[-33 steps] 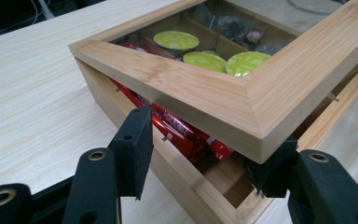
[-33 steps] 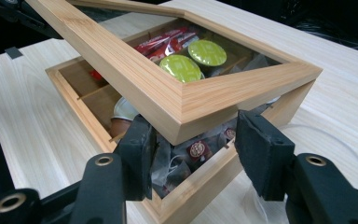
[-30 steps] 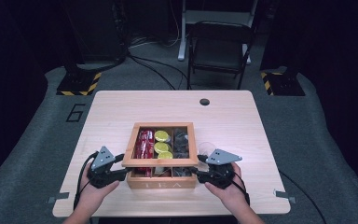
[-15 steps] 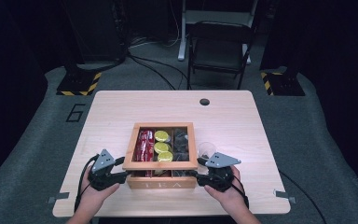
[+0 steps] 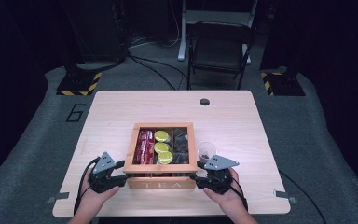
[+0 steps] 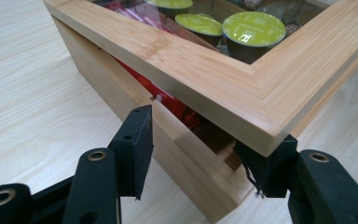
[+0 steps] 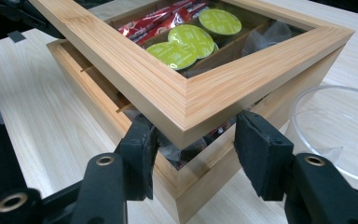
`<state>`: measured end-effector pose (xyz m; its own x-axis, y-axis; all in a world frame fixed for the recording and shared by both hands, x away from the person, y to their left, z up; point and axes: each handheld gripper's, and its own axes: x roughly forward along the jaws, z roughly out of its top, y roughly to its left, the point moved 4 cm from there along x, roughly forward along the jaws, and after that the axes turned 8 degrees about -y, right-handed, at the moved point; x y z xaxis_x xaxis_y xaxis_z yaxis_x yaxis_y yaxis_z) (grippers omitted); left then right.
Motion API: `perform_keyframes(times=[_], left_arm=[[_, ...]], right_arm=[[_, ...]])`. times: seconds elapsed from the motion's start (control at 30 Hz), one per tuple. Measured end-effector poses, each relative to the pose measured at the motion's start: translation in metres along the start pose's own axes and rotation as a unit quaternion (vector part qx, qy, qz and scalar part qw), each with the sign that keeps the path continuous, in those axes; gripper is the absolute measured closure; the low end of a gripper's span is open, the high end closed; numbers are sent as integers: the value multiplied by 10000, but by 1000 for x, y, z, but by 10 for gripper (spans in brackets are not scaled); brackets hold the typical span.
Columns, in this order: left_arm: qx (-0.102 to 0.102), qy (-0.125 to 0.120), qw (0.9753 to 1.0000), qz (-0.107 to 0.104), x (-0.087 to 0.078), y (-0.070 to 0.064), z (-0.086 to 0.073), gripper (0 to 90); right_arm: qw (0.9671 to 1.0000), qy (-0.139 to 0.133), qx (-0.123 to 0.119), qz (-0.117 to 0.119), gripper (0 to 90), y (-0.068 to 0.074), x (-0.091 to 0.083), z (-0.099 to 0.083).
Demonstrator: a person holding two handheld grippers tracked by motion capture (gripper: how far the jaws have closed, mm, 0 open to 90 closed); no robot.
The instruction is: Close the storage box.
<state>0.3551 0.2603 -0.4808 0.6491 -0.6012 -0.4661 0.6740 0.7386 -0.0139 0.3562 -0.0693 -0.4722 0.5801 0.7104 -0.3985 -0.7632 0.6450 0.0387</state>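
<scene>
We see the left gripper point(image 5: 116, 173) at the near left corner of a bamboo tea box point(image 5: 161, 179) on the pale wood-grain table point(image 5: 242, 121); its matte black jaws are spread wide, straddling the corner under the raised, window-framed lid point(image 6: 200, 79). Through the glazing lie glossy red sachets point(image 7: 154, 22), round green-foiled capsules point(image 7: 186, 39) and crumpled dark packets point(image 5: 182, 144). The right gripper point(image 5: 204, 178) likewise gapes around the near right corner. Just beside the box stands a clear round plastic cup point(image 7: 335, 133).
</scene>
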Motion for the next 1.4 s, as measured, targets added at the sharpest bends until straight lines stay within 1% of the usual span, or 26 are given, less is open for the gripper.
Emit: perform_keyframes(times=[0.03,0.1,0.17,0.27,0.4,0.43,0.47,0.5,0.53,0.6,0.63,0.67,0.73,0.77,0.8,0.83,0.87,0.93,1.0,1.03,1.13,1.17,1.2,1.23,1.3,1.4], left_arm=[[-18,6,10000,-25,0,0,-1,464],[11,-3,10000,-3,-1,0,-1,463],[29,63,10000,-37,-2,-1,-2,464],[17,91,9999,-74,-1,-3,-3,464],[93,148,9997,-146,-2,-5,-4,464],[119,129,9998,-130,-2,-6,-4,463],[134,163,9996,-169,-2,-6,-5,456],[99,154,9997,-176,-3,-6,-5,455],[61,198,9995,-248,-3,-6,-5,449],[29,182,9994,-289,-3,-6,-6,434],[19,227,9992,-329,-3,-7,-6,427],[68,254,9991,-322,-2,-8,-6,420],[64,260,9989,-382,-1,-11,-6,395],[58,306,9986,-426,-1,-11,-7,379],[50,371,9985,-393,1,-12,-8,361],[115,512,9979,-387,2,-13,-10,360],[120,576,9977,-341,4,-13,-13,350],[-3,469,9982,-387,5,-13,-13,321],[-49,403,9983,-423,3,-12,-11,311],[-49,386,9983,-434,2,-12,-9,306],[57,322,9988,-375,0,-12,-6,301],[54,277,9989,-369,0,-12,-6,300],[42,289,9987,-418,-1,-12,-5,300],[-11,230,9989,-412,-1,-12,-4,300],[-17,223,9986,-475,-4,-10,-2,301],[-21,131,9991,-400,-8,-8,2,311]], right_arm=[[10000,9,55,-41,489,1,0,0],[10000,31,8,12,489,1,1,-2],[10000,55,64,-12,489,1,1,-3],[10000,91,34,12,489,2,2,-4],[9999,134,66,24,488,2,2,-6],[9998,152,107,12,488,3,2,-7],[9998,176,43,69,488,3,2,-8],[9998,177,108,48,487,4,2,-9],[9997,211,138,69,486,4,1,-9],[9996,247,116,61,486,4,2,-10],[9995,262,148,62,485,4,2,-11],[9995,287,131,86,476,4,2,-11],[9992,383,123,82,464,4,2,-12],[9989,449,95,69,459,4,2,-13],[9986,528,59,40,434,5,3,-14],[9986,537,25,33,406,6,3,-14],[9989,453,5,71,402,6,2,-13],[9994,325,88,66,375,5,0,-9],[9995,285,92,23,354,3,0,-9],[9995,300,124,21,352,3,0,-9],[9993,328,149,56,345,2,0,-11],[9993,327,144,71,345,1,1,-11],[9993,308,192,47,345,2,1,-10],[9994,302,150,52,345,2,0,-10],[9996,231,145,39,346,2,-1,-8],[9997,124,193,38,354,0,-4,-4]])
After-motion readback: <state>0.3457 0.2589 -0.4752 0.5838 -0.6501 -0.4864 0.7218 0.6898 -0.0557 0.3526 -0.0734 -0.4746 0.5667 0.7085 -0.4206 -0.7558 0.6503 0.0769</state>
